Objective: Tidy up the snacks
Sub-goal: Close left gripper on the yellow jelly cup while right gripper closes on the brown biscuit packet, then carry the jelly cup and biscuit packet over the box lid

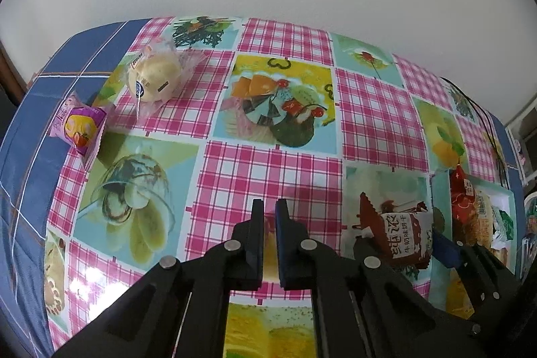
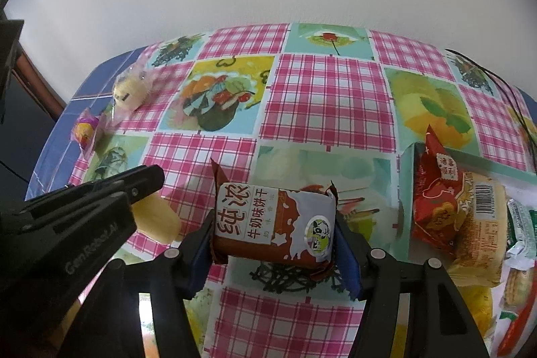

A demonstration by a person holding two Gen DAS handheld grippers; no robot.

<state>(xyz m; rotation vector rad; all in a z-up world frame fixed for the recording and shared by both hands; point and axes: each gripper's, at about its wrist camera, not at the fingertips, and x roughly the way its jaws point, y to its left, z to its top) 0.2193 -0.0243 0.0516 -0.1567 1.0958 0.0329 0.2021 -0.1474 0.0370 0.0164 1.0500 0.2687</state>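
My right gripper (image 2: 273, 244) is shut on a brown-and-white milk biscuit packet (image 2: 273, 220), held just above the table; the packet also shows in the left wrist view (image 1: 404, 234). My left gripper (image 1: 267, 223) is nearly shut with a thin gap and holds nothing; it shows at the left of the right wrist view (image 2: 147, 180). A teal box (image 2: 407, 176) of snacks stands to the right, with a red packet (image 2: 436, 207) and a yellow wafer packet (image 2: 483, 220) in it. A bread bun in clear wrap (image 1: 156, 76) and a purple packet (image 1: 80, 126) lie at the far left.
The table has a pink plaid cloth with fruit pictures (image 1: 268, 163). A black cable (image 2: 510, 96) runs along the far right edge. A white wall rises behind the table. A blue checked cloth (image 1: 50, 83) covers the left edge.
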